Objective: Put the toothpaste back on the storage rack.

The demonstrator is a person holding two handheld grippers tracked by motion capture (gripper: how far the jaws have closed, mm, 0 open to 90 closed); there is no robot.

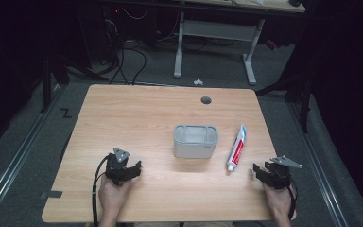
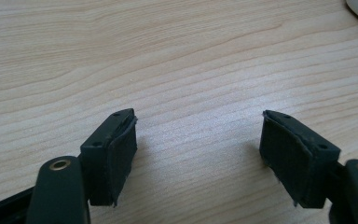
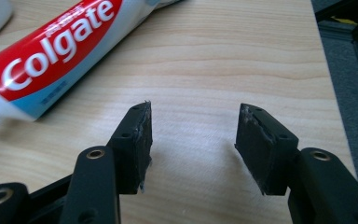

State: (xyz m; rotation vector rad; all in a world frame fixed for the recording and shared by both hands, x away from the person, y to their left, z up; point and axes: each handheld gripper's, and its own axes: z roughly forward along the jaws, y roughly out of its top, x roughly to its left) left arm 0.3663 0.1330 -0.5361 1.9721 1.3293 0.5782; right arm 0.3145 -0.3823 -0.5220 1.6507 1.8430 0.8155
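A red and white toothpaste tube [image 1: 237,147] lies on the wooden table [image 1: 137,113], cap toward the front, just right of a grey open-topped box [image 1: 195,141]. My right gripper [image 1: 261,169] rests near the table's right front edge, a short way right of the tube's cap. In the right gripper view the tube [image 3: 51,56] lies ahead and to the left, and my right gripper [image 3: 193,126] stands open over bare wood. My left gripper [image 1: 134,168] sits at the front left, well left of the box. In its own view my left gripper [image 2: 198,135] is open with only wood between the jaws.
A round cable hole [image 1: 206,100] sits in the table's far right part. Behind the table stands a white desk frame [image 1: 215,33] amid floor cables. The table's right edge [image 3: 328,74] drops to grey floor close beside the right gripper.
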